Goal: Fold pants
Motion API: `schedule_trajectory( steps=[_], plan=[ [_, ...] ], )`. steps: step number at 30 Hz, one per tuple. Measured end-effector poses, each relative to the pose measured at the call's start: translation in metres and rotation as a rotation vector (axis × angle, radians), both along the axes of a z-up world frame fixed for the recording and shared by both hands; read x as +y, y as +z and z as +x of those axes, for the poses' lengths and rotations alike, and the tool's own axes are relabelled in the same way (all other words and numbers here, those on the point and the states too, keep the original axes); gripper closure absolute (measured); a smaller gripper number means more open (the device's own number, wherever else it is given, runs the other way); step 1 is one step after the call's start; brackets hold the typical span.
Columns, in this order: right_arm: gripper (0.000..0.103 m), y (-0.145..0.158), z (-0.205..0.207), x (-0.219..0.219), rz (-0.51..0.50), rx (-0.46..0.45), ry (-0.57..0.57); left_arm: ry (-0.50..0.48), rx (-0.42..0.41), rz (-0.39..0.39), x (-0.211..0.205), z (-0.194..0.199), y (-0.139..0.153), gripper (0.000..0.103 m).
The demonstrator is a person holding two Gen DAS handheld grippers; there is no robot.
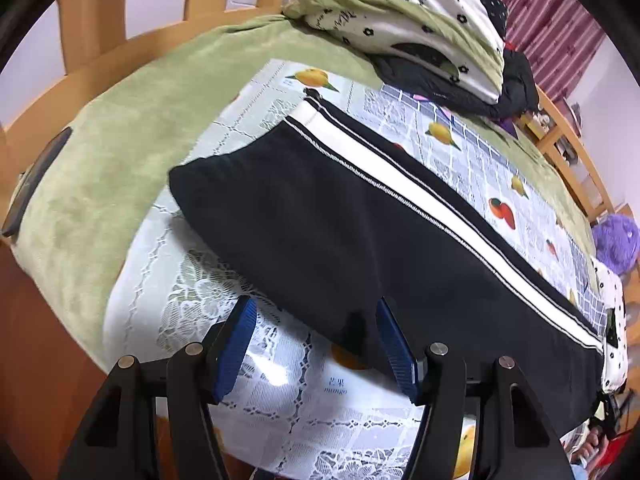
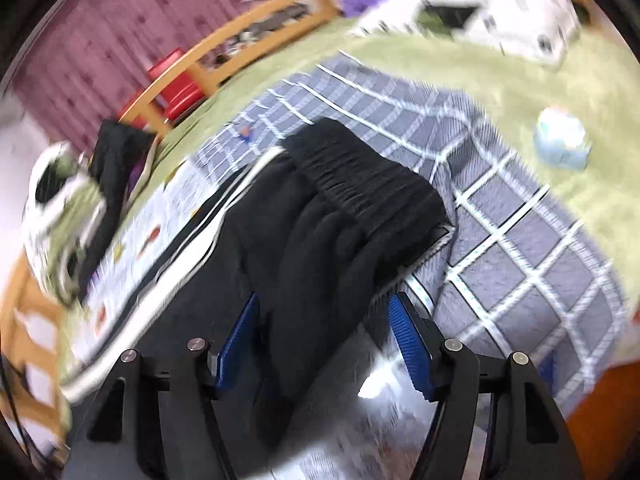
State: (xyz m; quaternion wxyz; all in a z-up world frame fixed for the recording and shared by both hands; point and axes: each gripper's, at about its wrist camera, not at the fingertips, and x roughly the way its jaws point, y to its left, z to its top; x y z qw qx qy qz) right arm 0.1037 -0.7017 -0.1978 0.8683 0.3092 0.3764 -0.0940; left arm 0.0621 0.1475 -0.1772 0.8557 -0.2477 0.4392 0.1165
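Pants (image 1: 320,220), black with a white side stripe, lie lengthwise on a fruit-print cloth (image 1: 280,392) over the green bedspread (image 1: 120,160). Left gripper (image 1: 316,344): jaws spread wide, the near pant edge just at its 12 o'clock, nothing held. Right gripper (image 2: 324,336): jaws parted, a bunched fold of the waistband end draped between the blue pads (image 2: 408,344); grip not clear, view blurred. Folded quilt (image 1: 408,20) at 1 o'clock.

The black pants with a white side stripe (image 1: 360,216) lie flat on a fruit-printed plastic sheet (image 1: 280,408). The left gripper (image 1: 316,344), blue-padded fingers spread, sits at their near edge.
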Motion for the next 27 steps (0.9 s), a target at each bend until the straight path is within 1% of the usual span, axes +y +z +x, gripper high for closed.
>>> schedule_trajectory(
  steps=[1, 2, 3, 4, 5, 6, 8, 9, 10, 12, 14, 15, 16, 18, 20, 21, 23, 25, 26, 27],
  plan=[
    [0.037, -0.008, 0.01, -0.007, 0.049, 0.005, -0.017, 0.003, -0.005, -0.001, 0.001, -0.001, 0.001, 0.043],
    [0.033, -0.016, 0.022, -0.012, 0.083, 0.011, -0.038, 0.009, -0.01, 0.003, 0.001, -0.001, 0.003, 0.043],
    [0.037, -0.022, 0.029, -0.018, 0.109, 0.02, -0.071, 0.014, -0.012, 0.01, 0.002, 0.0, 0.005, 0.043],
    [0.046, -0.024, 0.037, -0.021, 0.122, 0.021, -0.111, 0.021, -0.012, 0.024, 0.001, 0.001, 0.008, 0.043],
    [0.06, -0.021, 0.042, -0.021, 0.099, 0.018, -0.142, 0.025, -0.013, 0.036, 0.001, 0.0, 0.011, 0.043],
    [0.065, -0.011, 0.047, -0.019, 0.051, -0.001, -0.11, 0.028, -0.017, 0.049, 0.002, 0.001, 0.014, 0.043],
    [0.065, 0.023, 0.046, -0.01, -0.079, -0.115, -0.023, 0.026, -0.029, 0.075, 0.003, -0.001, 0.023, 0.043],
    [0.065, 0.034, 0.042, -0.011, -0.118, -0.155, -0.013, 0.022, -0.034, 0.089, 0.003, -0.001, 0.027, 0.043],
    [0.064, 0.041, 0.042, -0.016, -0.15, -0.14, -0.027, 0.019, -0.038, 0.106, 0.002, 0.001, 0.03, 0.043],
    [0.054, 0.034, 0.053, -0.027, -0.166, -0.056, -0.041, 0.013, -0.044, 0.121, 0.001, 0.004, 0.032, 0.043],
    [0.054, 0.013, 0.064, -0.037, -0.158, 0.101, -0.005, 0.012, -0.047, 0.121, 0.0, 0.007, 0.032, 0.043],
    [0.054, 0.005, 0.065, -0.038, -0.159, 0.156, 0.017, 0.008, -0.055, 0.108, 0.0, 0.008, 0.032, 0.043],
    [0.053, 0.0, 0.059, -0.037, -0.185, 0.186, 0.021, 0.001, -0.059, 0.1, -0.002, 0.01, 0.032, 0.043],
    [0.051, 0.007, 0.038, -0.03, -0.262, 0.175, 0.012, -0.014, -0.059, 0.098, -0.004, 0.015, 0.031, 0.043],
    [0.051, 0.02, 0.026, -0.02, -0.327, 0.165, -0.007, -0.038, -0.066, 0.108, -0.007, 0.023, 0.033, 0.043],
    [0.051, 0.03, 0.023, -0.012, -0.348, 0.142, 0.003, -0.051, -0.066, 0.116, -0.009, 0.028, 0.034, 0.043],
    [0.051, 0.044, 0.03, 0.004, -0.378, 0.116, 0.045, -0.065, -0.055, 0.142, -0.012, 0.041, 0.037, 0.043],
    [0.051, 0.059, 0.046, 0.025, -0.407, 0.082, 0.101, -0.084, -0.065, 0.156, -0.014, 0.054, 0.04, 0.043],
    [0.05, 0.062, 0.049, 0.035, -0.416, 0.06, 0.127, -0.087, -0.068, 0.165, -0.014, 0.062, 0.042, 0.043],
    [0.05, 0.066, 0.06, 0.047, -0.42, 0.044, 0.154, -0.09, -0.072, 0.17, -0.013, 0.068, 0.043, 0.043]
  ],
)
